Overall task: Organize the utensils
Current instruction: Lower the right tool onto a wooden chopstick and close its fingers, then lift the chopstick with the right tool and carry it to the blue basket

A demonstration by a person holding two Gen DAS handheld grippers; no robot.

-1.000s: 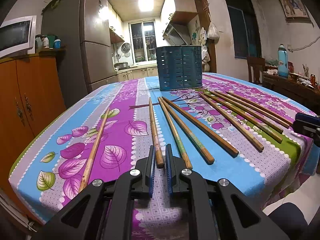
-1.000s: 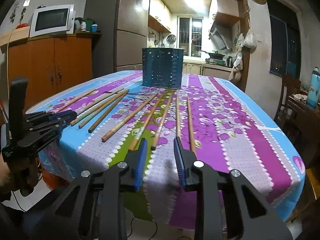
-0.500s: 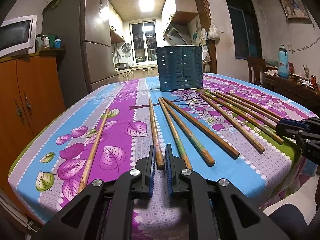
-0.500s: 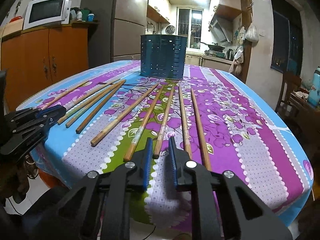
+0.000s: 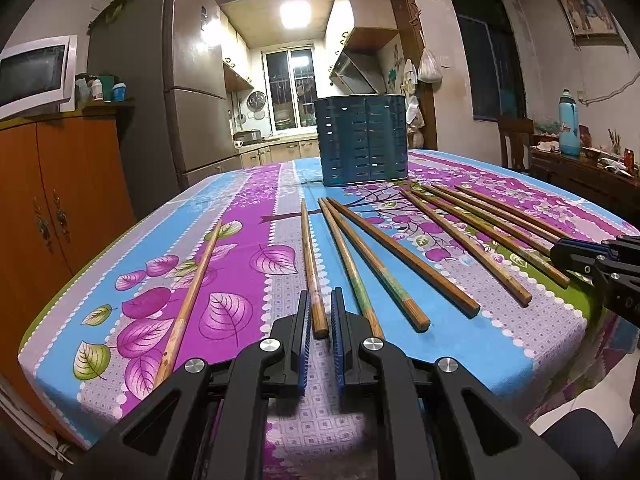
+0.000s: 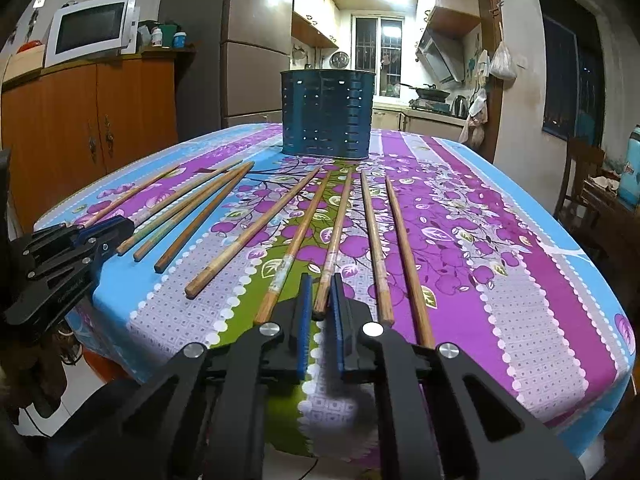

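Nine chopsticks fan across the worktop, with the holder at 12 o'clock. The left gripper and right gripper, jaws narrowly parted, each straddle a chopstick end without pinching it.

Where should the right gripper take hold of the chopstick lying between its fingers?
Grip the thick near end of the chopstick, probably best from the table's near edge, along its length. It lies flat, pointing toward the blue holder, with that end already between the right gripper jaws and neighbours close either side.
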